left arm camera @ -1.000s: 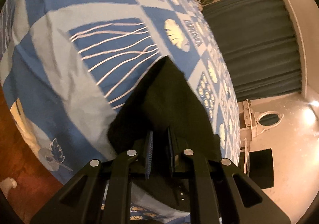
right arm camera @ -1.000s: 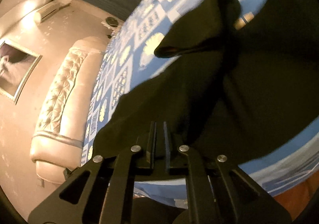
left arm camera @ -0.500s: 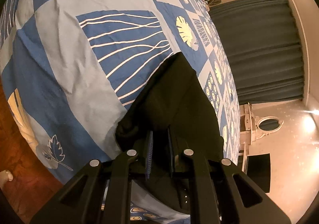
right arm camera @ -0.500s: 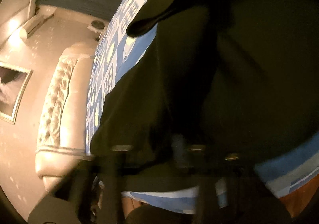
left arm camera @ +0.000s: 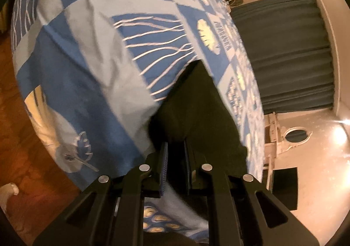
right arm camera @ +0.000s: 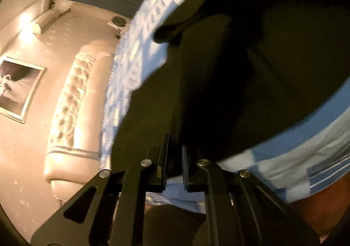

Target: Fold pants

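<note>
Black pants (left arm camera: pixel 196 110) lie on a bed with a blue patterned cover (left arm camera: pixel 87 60). In the left wrist view a narrow strip of the dark cloth runs away from my left gripper (left arm camera: pixel 176 147), whose jaws are shut on the near end of the fabric. In the right wrist view the pants (right arm camera: pixel 240 81) fill most of the frame, with a raised fold (right arm camera: pixel 175 27) further back. My right gripper (right arm camera: pixel 175 151) is shut on the near edge of the black cloth, right at the bed's edge.
The bed cover (right arm camera: pixel 295 158) hangs over the edge above a wooden floor (left arm camera: pixel 19 136). A tufted headboard (right arm camera: pixel 72 103) and a framed picture (right arm camera: pixel 17 88) are on the left in the right wrist view. Dark curtains (left arm camera: pixel 284 53) and a white dresser with an oval mirror (left arm camera: pixel 295 136) stand beyond the bed.
My right gripper has dropped closer to the bed edge and its jaws have pinched the pants' edge. The left gripper keeps its grip, with its view shifting only slightly.
</note>
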Motion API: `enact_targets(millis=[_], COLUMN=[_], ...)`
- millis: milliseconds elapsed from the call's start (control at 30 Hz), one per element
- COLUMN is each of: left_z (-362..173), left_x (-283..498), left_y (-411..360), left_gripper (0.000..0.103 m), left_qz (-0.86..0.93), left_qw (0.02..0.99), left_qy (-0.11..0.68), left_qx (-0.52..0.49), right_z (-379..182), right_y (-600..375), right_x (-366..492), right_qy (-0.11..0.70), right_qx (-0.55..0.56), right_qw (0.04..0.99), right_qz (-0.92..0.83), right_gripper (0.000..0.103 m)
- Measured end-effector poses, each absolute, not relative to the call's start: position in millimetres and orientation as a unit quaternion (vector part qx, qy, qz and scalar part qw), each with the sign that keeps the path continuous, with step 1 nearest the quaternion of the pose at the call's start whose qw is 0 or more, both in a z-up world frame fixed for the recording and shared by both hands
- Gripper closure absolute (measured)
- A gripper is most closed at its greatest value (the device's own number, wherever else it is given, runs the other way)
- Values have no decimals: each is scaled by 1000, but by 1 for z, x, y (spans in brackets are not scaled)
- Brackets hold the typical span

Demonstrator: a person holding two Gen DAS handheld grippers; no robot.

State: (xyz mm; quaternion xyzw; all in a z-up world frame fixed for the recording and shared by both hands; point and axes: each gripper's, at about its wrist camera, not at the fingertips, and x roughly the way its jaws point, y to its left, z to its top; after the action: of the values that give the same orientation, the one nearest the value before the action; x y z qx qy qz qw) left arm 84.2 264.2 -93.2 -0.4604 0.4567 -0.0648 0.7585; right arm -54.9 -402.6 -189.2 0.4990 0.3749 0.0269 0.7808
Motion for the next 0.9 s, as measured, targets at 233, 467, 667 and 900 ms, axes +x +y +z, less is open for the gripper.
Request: enact_targets(millis=[233,467,667,900], left_z=[-91,-36,-20,-31], left_x=[74,54,73,92], left_y=[271,264,229,181], left_gripper=[74,30,25,24], left_qz=[-67,-33,-96,-139], left_qw=[775,848,832,800], left_qy=[445,411,420,458], left_qx=[-445,-333,-350,-362], right_z=[-180,-136,-156,-122], right_y=[-417,-469,-517,-613], right_x=[-65,-61,-31,-66], right_qy=[380,295,276,235], right_qx=[494,531,588,545], right_qw=[782,794,759,794], right_qz=[12,15,-37,-131], right_gripper=[69,38,37,34])
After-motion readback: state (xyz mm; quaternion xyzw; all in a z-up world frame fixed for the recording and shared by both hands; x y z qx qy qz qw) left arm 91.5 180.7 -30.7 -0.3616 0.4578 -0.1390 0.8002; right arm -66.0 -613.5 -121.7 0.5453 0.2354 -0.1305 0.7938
